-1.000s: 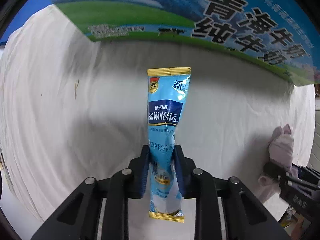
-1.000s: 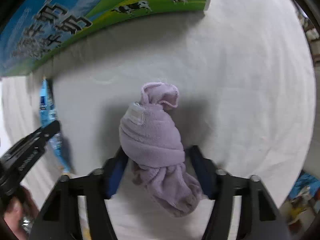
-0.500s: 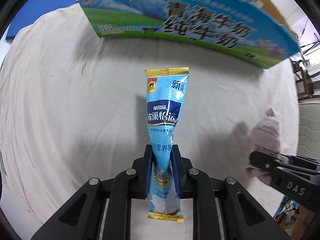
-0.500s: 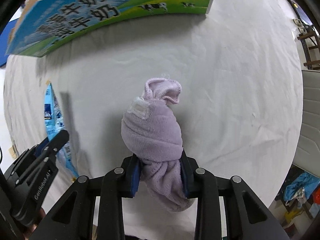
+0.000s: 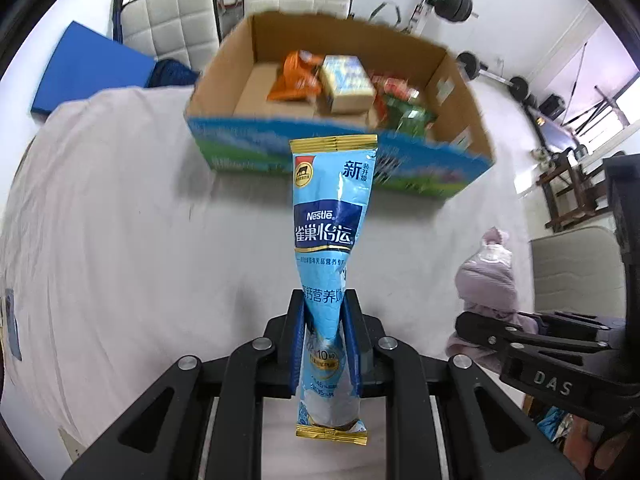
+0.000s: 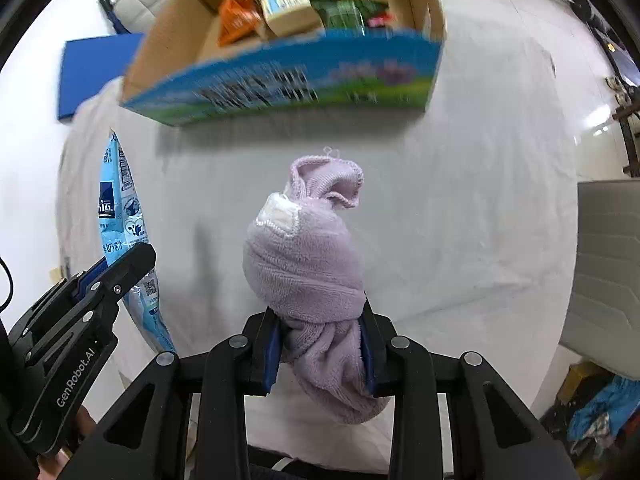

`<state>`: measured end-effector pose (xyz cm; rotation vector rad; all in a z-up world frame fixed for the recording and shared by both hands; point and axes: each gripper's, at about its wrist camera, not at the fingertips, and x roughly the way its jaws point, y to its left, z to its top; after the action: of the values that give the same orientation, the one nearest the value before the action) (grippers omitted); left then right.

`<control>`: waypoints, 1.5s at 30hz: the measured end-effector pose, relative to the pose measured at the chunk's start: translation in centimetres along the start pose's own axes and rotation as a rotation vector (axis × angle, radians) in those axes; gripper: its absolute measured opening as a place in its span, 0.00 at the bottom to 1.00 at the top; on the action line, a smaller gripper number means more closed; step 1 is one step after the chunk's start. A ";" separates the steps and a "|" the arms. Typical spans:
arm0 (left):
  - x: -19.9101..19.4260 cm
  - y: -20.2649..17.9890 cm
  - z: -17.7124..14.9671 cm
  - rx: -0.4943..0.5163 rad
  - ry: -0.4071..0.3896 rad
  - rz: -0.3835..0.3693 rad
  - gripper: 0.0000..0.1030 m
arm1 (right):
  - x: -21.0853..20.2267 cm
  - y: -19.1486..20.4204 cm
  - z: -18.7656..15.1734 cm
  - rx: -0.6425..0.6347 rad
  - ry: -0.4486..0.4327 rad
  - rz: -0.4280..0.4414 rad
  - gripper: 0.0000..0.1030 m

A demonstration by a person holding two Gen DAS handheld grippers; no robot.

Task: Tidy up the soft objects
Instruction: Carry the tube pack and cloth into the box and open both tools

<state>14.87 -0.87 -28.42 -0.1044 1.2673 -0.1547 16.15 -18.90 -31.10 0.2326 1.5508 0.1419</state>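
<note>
My left gripper (image 5: 323, 308) is shut on a long light-blue Nestle powder sachet (image 5: 328, 232) and holds it upright above the white cloth. My right gripper (image 6: 320, 320) is shut on a knotted lilac towel (image 6: 304, 264), also lifted. An open cardboard box (image 5: 404, 176) with a blue and green printed side stands ahead on the cloth; it holds several snack packs (image 5: 344, 84). The box also shows in the right wrist view (image 6: 280, 80). The sachet shows at the left of the right wrist view (image 6: 120, 208), the towel at the right of the left wrist view (image 5: 488, 276).
A white cloth (image 5: 120, 240) covers the table. Padded white chairs (image 5: 168, 24) and a blue mat (image 5: 88, 68) stand behind the box. Barbell weights (image 5: 456, 0) lie on the floor at the far right. Another chair (image 6: 608, 272) stands right of the table.
Both grippers have risen and pulled back from the box, so its open top and contents now show. The right gripper closed on the towel. The sachet stays held.
</note>
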 end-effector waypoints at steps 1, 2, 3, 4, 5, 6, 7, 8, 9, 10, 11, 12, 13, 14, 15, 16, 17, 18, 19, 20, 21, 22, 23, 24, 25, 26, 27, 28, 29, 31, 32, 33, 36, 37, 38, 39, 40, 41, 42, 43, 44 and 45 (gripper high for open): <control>-1.0 0.1 0.1 0.003 -0.010 -0.006 0.15 | -1.3 0.2 0.4 -0.003 -0.014 0.010 0.33; -1.9 0.0 0.5 0.007 -0.025 -0.016 0.15 | -2.2 0.2 0.7 -0.005 -0.024 0.018 0.33; -2.1 -0.1 1.4 0.010 -0.037 -0.024 0.15 | -3.2 0.3 1.2 -0.008 -0.040 0.026 0.33; -2.6 -0.5 2.2 0.011 -0.050 -0.029 0.15 | -3.4 0.7 1.5 -0.009 -0.051 0.032 0.33; -2.7 -0.9 3.0 0.014 -0.066 -0.032 0.15 | -3.9 0.9 1.8 -0.012 -0.064 0.041 0.33; -3.2 -0.9 3.7 0.020 -0.078 -0.036 0.15 | -4.4 1.2 2.3 -0.015 -0.076 0.047 0.33; -3.6 -0.9 4.5 0.022 -0.093 -0.043 0.15 | -5.7 1.4 3.1 -0.019 -0.092 0.053 0.33; -3.9 -0.9 5.4 0.025 -0.108 -0.043 0.15 | -6.4 1.6 3.8 -0.023 -0.110 0.052 0.33; -4.0 -1.0 6.4 0.029 -0.123 -0.040 0.15 | -7.0 2.1 4.2 -0.026 -0.124 0.048 0.33; -4.1 -0.9 7.4 0.031 -0.140 -0.037 0.15 | -7.6 2.2 5.2 -0.026 -0.141 0.043 0.33; -4.1 -0.8 8.5 0.033 -0.157 -0.031 0.15 | -7.8 2.8 5.5 -0.025 -0.151 0.042 0.33; -4.1 -0.8 9.6 0.042 -0.168 -0.019 0.15 | -8.1 3.0 6.4 -0.023 -0.161 0.043 0.33; -3.7 -0.7 10.7 0.048 -0.175 -0.010 0.15 | -8.3 3.1 7.3 -0.022 -0.171 0.042 0.33; -3.8 -0.5 11.4 0.049 -0.179 -0.007 0.15 | -8.2 3.5 8.2 -0.022 -0.178 0.036 0.33; -3.5 -0.3 12.5 0.052 -0.181 -0.002 0.15 | -8.2 3.7 9.2 -0.022 -0.185 0.028 0.33; -3.4 -0.2 13.2 0.056 -0.182 0.006 0.15 | -8.1 3.9 10.3 -0.022 -0.190 0.024 0.33; -3.1 0.0 14.1 0.062 -0.182 0.012 0.15 | -8.1 4.1 11.0 -0.020 -0.190 0.023 0.33; -2.7 0.1 15.1 0.071 -0.181 0.022 0.15 | -7.9 4.2 12.0 -0.019 -0.186 0.022 0.33; -2.5 0.3 15.6 0.075 -0.183 0.030 0.15 | -7.8 4.4 12.7 -0.017 -0.187 0.021 0.33; -2.1 0.4 16.4 0.083 -0.183 0.043 0.15 | -7.5 4.6 13.4 -0.020 -0.186 0.016 0.33; -1.9 0.5 16.9 0.088 -0.189 0.050 0.15 | -7.4 4.9 14.1 -0.022 -0.185 0.008 0.33; -1.5 0.6 17.6 0.091 -0.188 0.056 0.15 | -7.1 5.1 14.9 -0.021 -0.185 0.006 0.33; -1.0 0.8 18.3 0.097 -0.184 0.061 0.15 | -6.8 5.3 15.3 -0.022 -0.183 0.006 0.33; -0.7 0.9 18.9 0.099 -0.181 0.063 0.15 | -6.4 5.6 16.0 -0.022 -0.180 0.002 0.33; -0.3 1.1 19.6 0.099 -0.177 0.065 0.15 | -6.1 5.8 16.5 -0.019 -0.178 0.002 0.33; 0.2 1.3 20.2 0.098 -0.172 0.070 0.15 | -5.7 6.0 17.1 -0.017 -0.173 0.007 0.33; 0.6 1.5 20.8 0.099 -0.169 0.076 0.15 | -5.2 6.2 17.6 -0.017 -0.168 0.006 0.33; 1.1 1.7 21.3 0.101 -0.163 0.080 0.15 | -4.8 6.4 18.0 -0.015 -0.166 0.004 0.33; 1.5 1.8 21.8 0.101 -0.156 0.081 0.15 | -4.4 6.6 18.4 -0.017 -0.163 0.001 0.33; 2.6 2.1 22.6 0.100 -0.138 0.084 0.15 | -3.2 7.0 19.3 -0.016 -0.152 -0.007 0.33; 3.2 2.2 22.9 0.099 -0.130 0.088 0.15 | -2.6 7.1 19.8 -0.015 -0.145 -0.014 0.33; 3.9 2.4 23.3 0.098 -0.119 0.091 0.15 | -2.0 7.2 20.2 -0.014 -0.138 -0.020 0.33; 5.8 3.0 23.8 0.088 -0.082 0.095 0.15 | 0.2 7.1 21.2 -0.005 -0.111 -0.048 0.33; 6.5 3.2 23.9 0.084 -0.065 0.097 0.15 | 0.8 7.0 21.4 0.000 -0.106 -0.054 0.33; 7.1 3.4 23.9 0.079 -0.052 0.099 0.15 | 1.3 7.0 21.5 0.003 -0.101 -0.062 0.33; 7.7 3.6 23.8 0.075 -0.037 0.100 0.15 | 2.1 6.9 21.8 0.008 -0.095 -0.073 0.33; 8.6 3.8 23.8 0.069 -0.017 0.099 0.15 | 2.6 6.8 22.0 0.012 -0.089 -0.077 0.33; 9.1 4.0 23.7 0.064 -0.002 0.097 0.15 | 3.3 6.8 22.2 0.017 -0.080 -0.081 0.33; 9.8 4.1 23.6 0.060 0.016 0.093 0.15 | 3.9 6.7 22.4 0.021 -0.072 -0.083 0.33; 10.3 4.2 23.6 0.058 0.031 0.091 0.15 | 4.5 6.6 22.5 0.024 -0.067 -0.088 0.33; 10.9 4.3 23.6 0.053 0.048 0.090 0.15 | 5.0 6.6 22.6 0.027 -0.062 -0.092 0.33; 11.5 4.4 23.6 0.046 0.063 0.087 0.15 | 5.4 6.6 22.7 0.031 -0.058 -0.093 0.33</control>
<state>40.97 1.35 -32.96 -0.0048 1.3284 -0.1126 39.26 -12.60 -34.68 0.1871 1.5041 0.0382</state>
